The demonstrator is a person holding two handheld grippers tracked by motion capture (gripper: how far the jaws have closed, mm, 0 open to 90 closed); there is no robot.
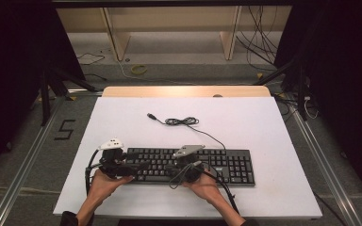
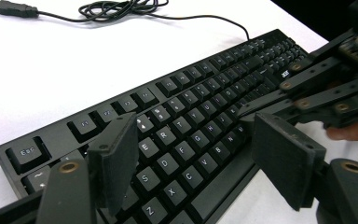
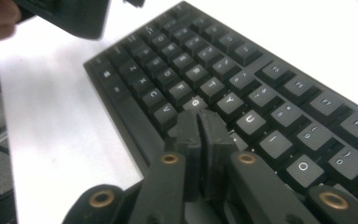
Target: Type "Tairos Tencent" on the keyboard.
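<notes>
- Now we are working at the keyboard [image 1: 188,165], which is lying near the front of the white worktop [image 1: 245,127] with its long axis running left to right across our view.
- We are holding the right gripper [image 3: 199,122] over the letter keys, its fingers [image 3: 213,140] pressed almost together with nothing between them, tips sitting just at the keys below G and Y.
- We are keeping the left gripper [image 2: 193,154] over the left end of the keyboard, fingers [image 2: 114,161] spread wide, nothing held.
- From the right tips, the keys are lying straight ahead and just below; we judge a short downward push would press one, so the right hand is the nearer for the next key.
- Behind the keyboard, its cable [image 1: 181,121] is lying coiled, plug free on the worktop.
</notes>
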